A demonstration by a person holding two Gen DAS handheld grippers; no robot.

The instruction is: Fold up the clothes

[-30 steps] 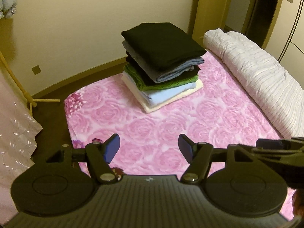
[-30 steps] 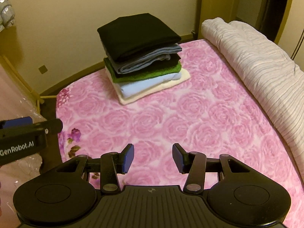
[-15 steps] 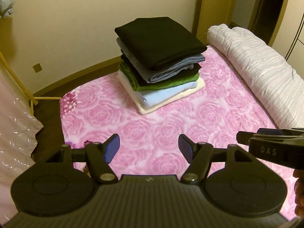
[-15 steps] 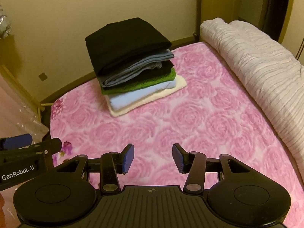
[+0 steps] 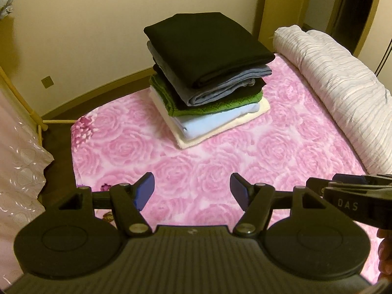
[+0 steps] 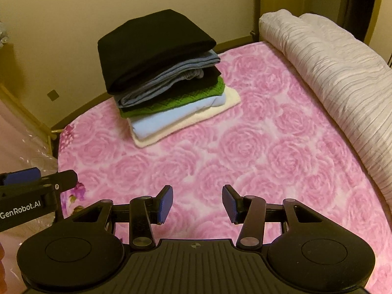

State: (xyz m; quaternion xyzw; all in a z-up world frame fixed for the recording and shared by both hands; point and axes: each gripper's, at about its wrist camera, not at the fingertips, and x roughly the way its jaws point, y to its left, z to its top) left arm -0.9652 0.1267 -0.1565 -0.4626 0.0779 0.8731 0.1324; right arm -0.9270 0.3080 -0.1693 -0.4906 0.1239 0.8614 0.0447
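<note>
Pink bedspread (image 5: pixel 196 161) | folded stack (image 5: pixel 208 78) (black on top) | left gripper (image 5: pixel 192 191) spread, empty | right gripper (image 6: pixel 197 203) spread, empty

Left claw (image 5: pixel 192 191): matte black plastic body with a ribbed central housing, 2 round raised discs at the sides, 2 angled finger arms on silver pivot screws, and triangular cut-outs in the outer links. Fingertip pads (image 5: pixel 144 189) dark blue. Seen from the right wrist camera, its side carries white lettering "GenRobot.AI".

Right claw (image 6: pixel 197 203): same black build, 2 discs, ribbed housing with a small round mark at centre, silver pivot screws. Pads (image 6: pixel 165 203) blue and ribbed. Its side, seen from the left wrist camera, reads "DAS" in pale letters.
</note>
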